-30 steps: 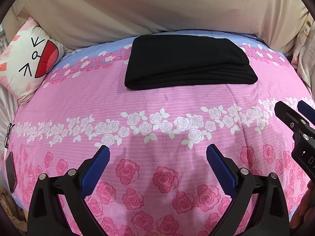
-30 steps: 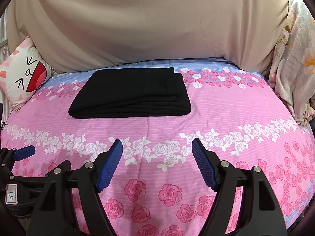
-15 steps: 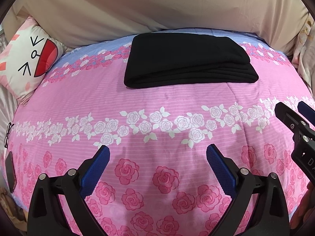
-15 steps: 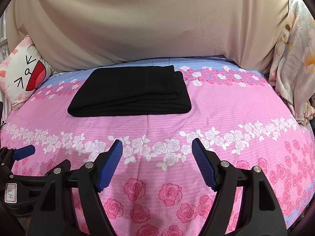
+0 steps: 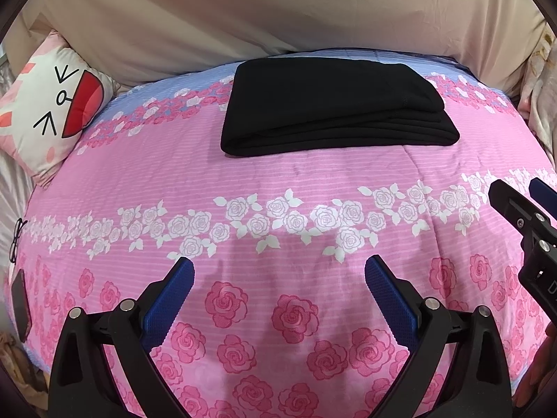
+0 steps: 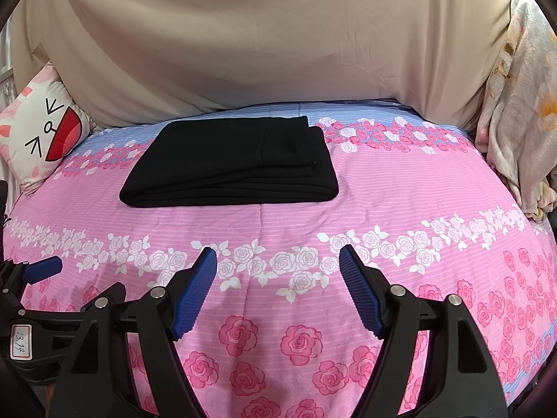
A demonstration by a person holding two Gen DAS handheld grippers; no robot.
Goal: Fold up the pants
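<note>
Left wrist view. Pants (image 5: 334,104): black, folded into a flat layered rectangle, upper centre of the frame, lying on the quilt (image 5: 278,181). Quilt: pink with rose bands, blue strip at the far edge. Left gripper (image 5: 278,275): bottom centre, blue pads spread wide, nothing between them, well apart from the pants. Right gripper (image 5: 522,202): partly visible at the right edge. Pillow (image 5: 48,104): cartoon face, upper left.

Right wrist view. Pants (image 6: 233,163): upper centre-left, folded. Right gripper (image 6: 278,264): bottom centre, pads apart, empty. Left gripper (image 6: 34,271): lower left edge. Pillow (image 6: 41,132): left edge. Beige sheet (image 6: 261,41): across the top. Flowered blanket (image 6: 518,111): right edge.
</note>
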